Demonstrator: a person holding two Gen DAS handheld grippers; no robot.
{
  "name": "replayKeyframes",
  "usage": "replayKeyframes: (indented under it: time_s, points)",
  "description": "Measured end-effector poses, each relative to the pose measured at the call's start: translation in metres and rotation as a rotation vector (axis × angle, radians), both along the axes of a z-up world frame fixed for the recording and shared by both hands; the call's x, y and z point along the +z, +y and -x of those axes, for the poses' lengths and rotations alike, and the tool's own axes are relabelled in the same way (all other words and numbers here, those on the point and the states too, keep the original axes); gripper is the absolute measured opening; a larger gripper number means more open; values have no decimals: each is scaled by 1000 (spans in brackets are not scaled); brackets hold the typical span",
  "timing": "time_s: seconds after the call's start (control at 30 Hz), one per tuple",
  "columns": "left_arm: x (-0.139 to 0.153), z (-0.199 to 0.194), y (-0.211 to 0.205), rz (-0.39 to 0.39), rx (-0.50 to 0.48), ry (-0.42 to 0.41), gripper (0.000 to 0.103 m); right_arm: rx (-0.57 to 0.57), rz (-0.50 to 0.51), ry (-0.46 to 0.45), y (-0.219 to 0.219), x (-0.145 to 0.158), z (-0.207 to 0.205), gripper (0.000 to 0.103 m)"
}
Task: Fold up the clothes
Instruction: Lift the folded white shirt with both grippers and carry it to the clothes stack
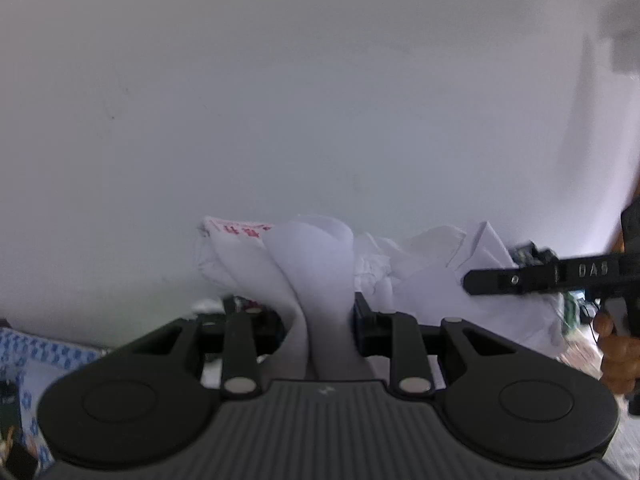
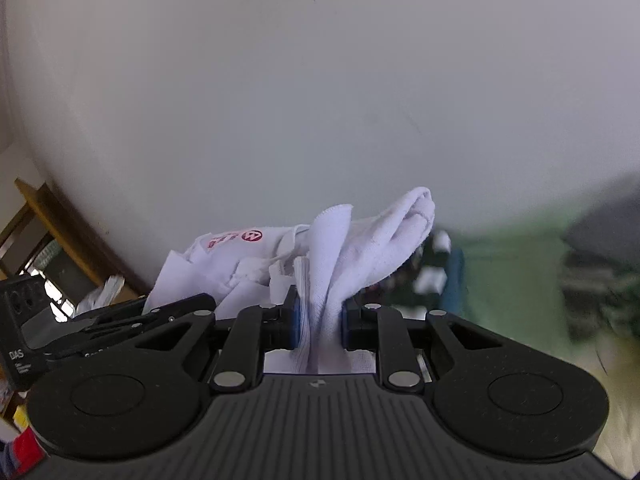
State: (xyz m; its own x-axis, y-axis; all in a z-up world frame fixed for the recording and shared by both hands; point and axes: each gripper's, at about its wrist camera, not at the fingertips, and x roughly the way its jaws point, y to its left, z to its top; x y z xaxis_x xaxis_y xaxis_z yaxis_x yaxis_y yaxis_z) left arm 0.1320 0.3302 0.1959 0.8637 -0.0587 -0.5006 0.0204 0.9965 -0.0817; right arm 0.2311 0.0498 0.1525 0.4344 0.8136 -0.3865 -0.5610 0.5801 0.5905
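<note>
Little of the carrying surface shows: a blurred green cover [image 2: 516, 280] low on the right wrist view's right side, with small white items [image 2: 430, 280] on it, too blurred to name. Whether the shirt [image 2: 360, 240] touches it cannot be told.

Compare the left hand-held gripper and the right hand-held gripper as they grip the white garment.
The left hand-held gripper pinches a smooth fold of the white garment; the right hand-held gripper pinches a ribbed, stitched edge. Blue pads show on the right one; the left one's look black. Both are shut on cloth, lifted before a pale wall.
</note>
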Motion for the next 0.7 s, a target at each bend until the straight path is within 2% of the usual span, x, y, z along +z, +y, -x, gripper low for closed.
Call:
replayKeyframes:
  time_s: [0.13, 0.23, 0.33, 0.5, 0.67, 0.7]
  points:
    - [-12, -43, 29, -29, 42, 9, 27, -26, -11, -31, 34, -9, -32, 20]
    - [-33, -68, 46, -19, 66, 41, 29, -49, -7, -44, 52, -23, -52, 20]
    - [-58, -87, 61, -4, 88, 91, 32, -64, 14, -28, 66, -43, -70, 20]
    - [-97, -109, 76, -28, 111, 169, 36, -82, 40, 22, 76, -78, -88, 20]
    - [-119, -113, 89, -24, 108, 173, 60, -110, 62, 34, 67, -99, -92, 20]
    - [-123, -113, 93, -18, 106, 175, 67, -113, 79, 39, 70, -103, -95, 20]
